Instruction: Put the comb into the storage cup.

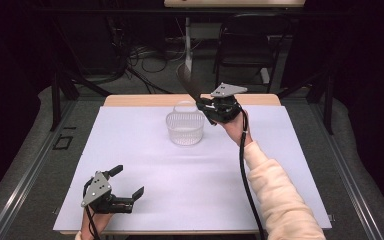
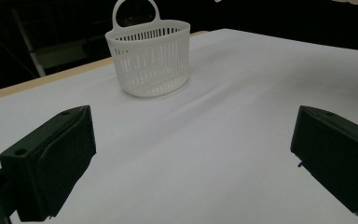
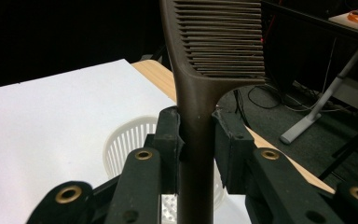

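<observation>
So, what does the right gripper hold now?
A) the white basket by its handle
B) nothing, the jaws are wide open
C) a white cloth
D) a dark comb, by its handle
D: in the right gripper view, the right gripper has its jaws shut on the handle of the dark comb, above the white basket.

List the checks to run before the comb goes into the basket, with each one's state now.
1. Grip on comb: right gripper has its fingers shut on the handle. Ok.
2. Comb over basket: it is raised beside the rim, teeth end up, not above the opening. Not ok.
3. Basket upright on the table: ok.
4. Basket empty: nothing seen inside, but the bottom is partly hidden. Cannot tell.
5. Left gripper out of the way: open, near the table's front edge. Ok.
</observation>
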Demonstrator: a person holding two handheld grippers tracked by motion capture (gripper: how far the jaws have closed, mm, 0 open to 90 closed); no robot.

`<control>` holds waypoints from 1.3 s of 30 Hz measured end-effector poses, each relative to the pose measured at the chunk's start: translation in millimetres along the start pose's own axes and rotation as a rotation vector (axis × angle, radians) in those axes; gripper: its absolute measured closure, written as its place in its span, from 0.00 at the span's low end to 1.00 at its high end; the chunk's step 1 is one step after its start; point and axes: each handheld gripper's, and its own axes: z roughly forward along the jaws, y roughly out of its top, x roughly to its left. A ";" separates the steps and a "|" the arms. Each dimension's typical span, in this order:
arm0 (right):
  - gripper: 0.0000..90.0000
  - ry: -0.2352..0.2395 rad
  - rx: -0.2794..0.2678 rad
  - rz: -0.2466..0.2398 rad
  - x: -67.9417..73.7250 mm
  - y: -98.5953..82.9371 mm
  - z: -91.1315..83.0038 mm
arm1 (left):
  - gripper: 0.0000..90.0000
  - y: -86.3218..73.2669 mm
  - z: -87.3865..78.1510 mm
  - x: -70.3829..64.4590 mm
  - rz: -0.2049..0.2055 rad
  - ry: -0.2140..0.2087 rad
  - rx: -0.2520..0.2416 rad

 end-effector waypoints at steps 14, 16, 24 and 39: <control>0.81 0.003 0.000 -0.016 2.0 1.3 4.1 | 0.00 0.0 0.3 0.0 -0.002 -0.002 -0.002; 0.81 0.003 0.000 -0.017 1.9 1.9 4.3 | 0.00 -0.1 0.2 0.1 -0.005 0.000 -0.001; 0.81 0.002 -0.015 -0.019 2.2 4.2 4.1 | 0.00 0.0 0.9 -0.5 0.002 -0.002 0.002; 0.81 -0.002 -0.043 -0.033 3.9 5.0 11.2 | 0.00 0.0 0.3 -0.1 0.001 0.000 -0.001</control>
